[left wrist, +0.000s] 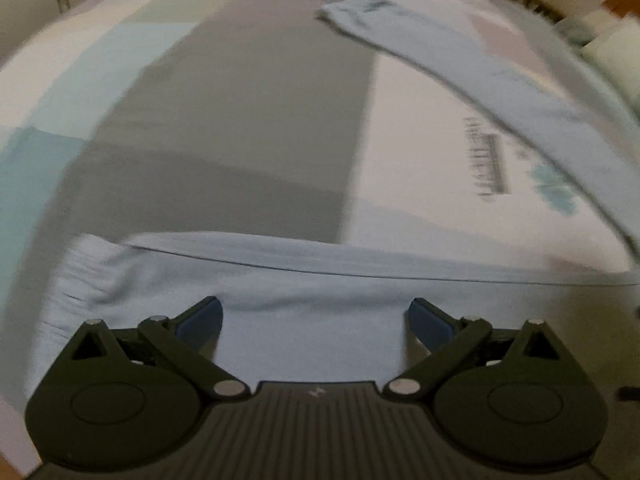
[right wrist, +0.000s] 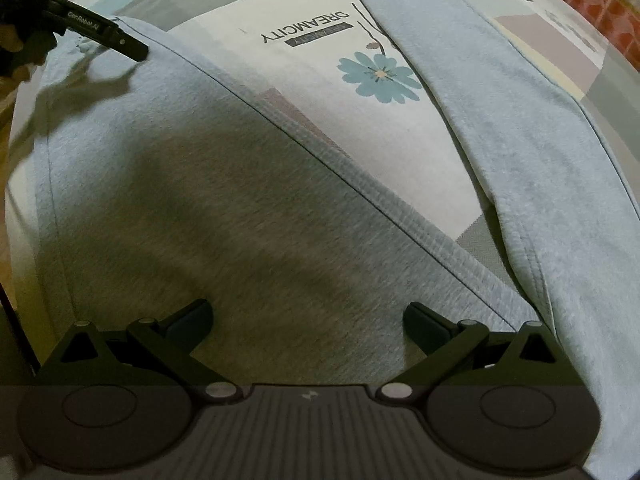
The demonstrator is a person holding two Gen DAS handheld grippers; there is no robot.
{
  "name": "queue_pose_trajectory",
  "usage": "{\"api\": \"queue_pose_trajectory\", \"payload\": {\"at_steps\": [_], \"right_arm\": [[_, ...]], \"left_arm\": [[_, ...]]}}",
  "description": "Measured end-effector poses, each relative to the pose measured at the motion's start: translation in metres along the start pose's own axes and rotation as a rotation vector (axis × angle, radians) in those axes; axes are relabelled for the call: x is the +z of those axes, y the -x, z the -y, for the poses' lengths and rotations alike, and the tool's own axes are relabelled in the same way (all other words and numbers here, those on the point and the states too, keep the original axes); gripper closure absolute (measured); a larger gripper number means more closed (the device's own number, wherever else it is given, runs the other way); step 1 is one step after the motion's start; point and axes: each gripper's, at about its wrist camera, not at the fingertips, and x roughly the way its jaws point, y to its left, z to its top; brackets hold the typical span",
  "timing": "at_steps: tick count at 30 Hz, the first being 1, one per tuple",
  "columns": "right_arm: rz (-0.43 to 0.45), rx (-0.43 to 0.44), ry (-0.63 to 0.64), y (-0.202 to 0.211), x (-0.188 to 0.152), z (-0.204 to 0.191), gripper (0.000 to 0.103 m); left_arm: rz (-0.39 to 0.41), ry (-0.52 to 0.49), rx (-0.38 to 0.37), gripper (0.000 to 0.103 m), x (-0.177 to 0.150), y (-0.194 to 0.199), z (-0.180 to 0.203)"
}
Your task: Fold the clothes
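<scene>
A bedspread [right wrist: 304, 92] printed in grey, cream and pale-blue blocks, with a blue flower [right wrist: 378, 76] and the word DREAMCITY on it, covers the bed under me.

My right gripper [right wrist: 308, 318] hangs with its jaws spread wide and nothing between them, low over the light-blue trousers [right wrist: 168, 200]. My left gripper [left wrist: 316, 314] is just as wide apart and empty, over the same cloth near what looks like the gathered waistband [left wrist: 76, 280]. From the right wrist I can see that left tool reaching in over the far corner of the fabric.

Outward from my fingers, the trousers lie flat on the bedspread with the two legs splayed in a V: one leg [right wrist: 520, 152] runs off diagonally, its cuff [left wrist: 352, 12] well away from me, and bare bedspread shows between the legs. So the garment is spread out, not folded.

What worries me: the knit is soft and limp, so a shallow pinch could take only the top layer and let the lower one trail. If my two hands lift unevenly, the legs may land askew instead of edge on edge. The left view is blurred, so I can't judge that edge finely.
</scene>
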Motion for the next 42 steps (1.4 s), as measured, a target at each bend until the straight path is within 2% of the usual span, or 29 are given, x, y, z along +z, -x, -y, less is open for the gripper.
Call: {"api": "queue_pose_trajectory", "payload": {"at_steps": [2, 4, 8, 10, 13, 16, 19, 25, 29, 36, 42], "right_arm": [[-0.007, -0.004, -0.006, -0.001, 0.002, 0.000, 0.000], [-0.021, -0.007, -0.012, -0.002, 0.004, 0.000, 0.000], [-0.047, -0.013, -0.033, -0.005, 0.010, 0.000, 0.000], [-0.052, -0.016, -0.044, -0.006, 0.011, 0.000, 0.000], [-0.044, -0.020, -0.053, -0.006, 0.011, 0.000, 0.000], [-0.026, -0.019, -0.054, -0.005, 0.008, 0.000, 0.000], [-0.001, -0.010, -0.047, -0.004, 0.005, 0.000, 0.000], [0.006, 0.044, -0.042, 0.007, 0.000, 0.013, 0.000], [0.069, 0.054, -0.085, 0.037, -0.021, 0.040, 0.000], [0.094, -0.031, -0.185, 0.085, -0.088, 0.137, 0.000], [0.099, -0.114, -0.267, 0.121, -0.147, 0.226, 0.000]], "left_arm": [[-0.007, 0.036, -0.022, 0.004, 0.004, 0.000, -0.015], [-0.010, 0.017, -0.026, 0.004, 0.009, 0.002, -0.018], [0.016, -0.007, -0.099, 0.004, 0.017, 0.010, -0.011], [0.005, -0.036, -0.113, 0.004, 0.015, 0.007, -0.005], [-0.035, -0.045, -0.074, 0.004, 0.008, -0.005, -0.004], [0.000, -0.034, -0.060, 0.004, 0.013, 0.002, -0.001], [0.040, -0.088, -0.033, 0.004, 0.020, 0.014, 0.016], [0.078, -0.210, -0.050, 0.004, 0.031, 0.033, 0.079], [0.093, -0.278, -0.076, 0.004, 0.030, 0.036, 0.142], [0.128, -0.359, -0.166, 0.004, 0.024, 0.034, 0.263], [0.176, -0.491, -0.260, 0.004, 0.028, 0.036, 0.362]]}}
